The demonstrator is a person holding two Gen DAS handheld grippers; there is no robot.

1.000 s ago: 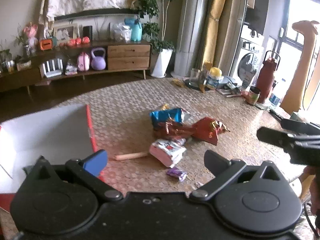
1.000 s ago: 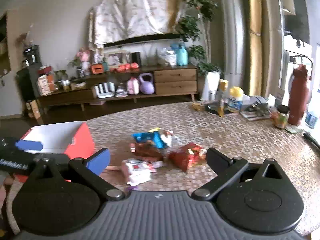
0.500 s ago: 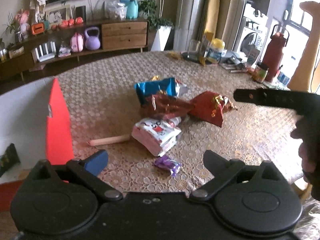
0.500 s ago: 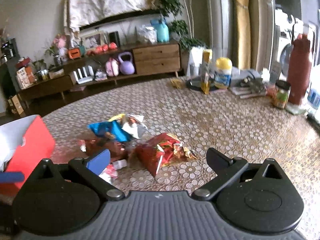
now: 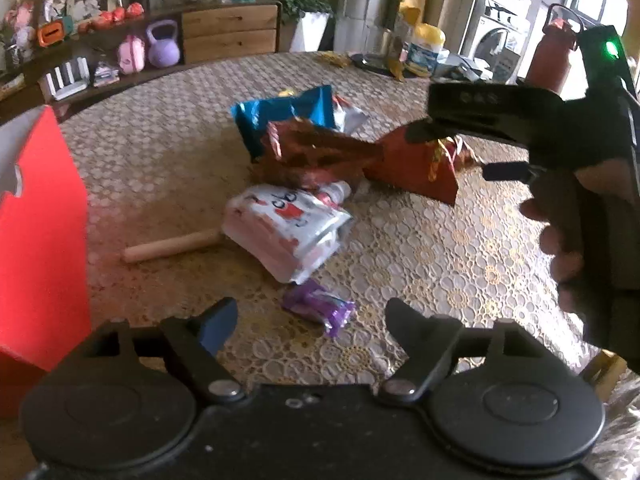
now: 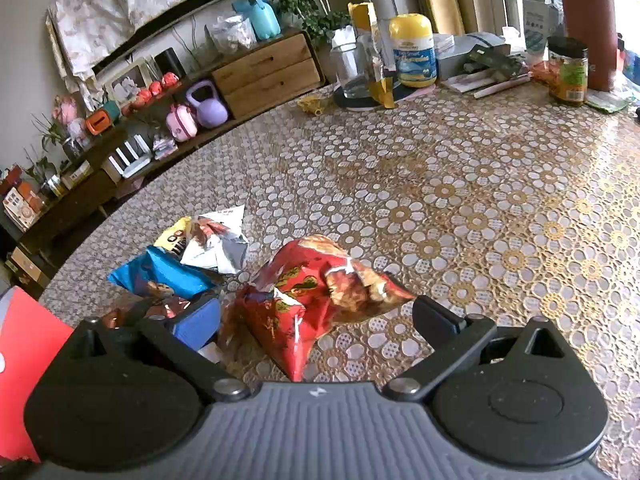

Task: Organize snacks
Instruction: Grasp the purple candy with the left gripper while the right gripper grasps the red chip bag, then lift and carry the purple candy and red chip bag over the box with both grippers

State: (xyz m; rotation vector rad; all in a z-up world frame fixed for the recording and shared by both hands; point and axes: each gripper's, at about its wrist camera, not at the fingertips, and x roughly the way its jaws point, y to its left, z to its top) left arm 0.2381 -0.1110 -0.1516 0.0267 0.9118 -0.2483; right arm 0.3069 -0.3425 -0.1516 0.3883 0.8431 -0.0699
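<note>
A small purple packet lies on the lace tablecloth between the fingers of my left gripper. The jaws are closing and the pads do not touch it. My right gripper stands open low over a crumpled red snack bag, which sits between its fingers. That red bag shows in the left wrist view under the right gripper, held by a hand. Around it lie a white-and-pink pack, a dark foil bag, a blue bag and a beige stick.
A red box with a white inside stands at the table's left edge. A silver packet lies behind the blue bag. At the far side are a yellow-lidded jar, a dark red flask and papers.
Both grippers sank toward the snack pile. The left one came down over the purple packet and its jaws narrowed. The right one swung right and rolled, ending over the red bag.
</note>
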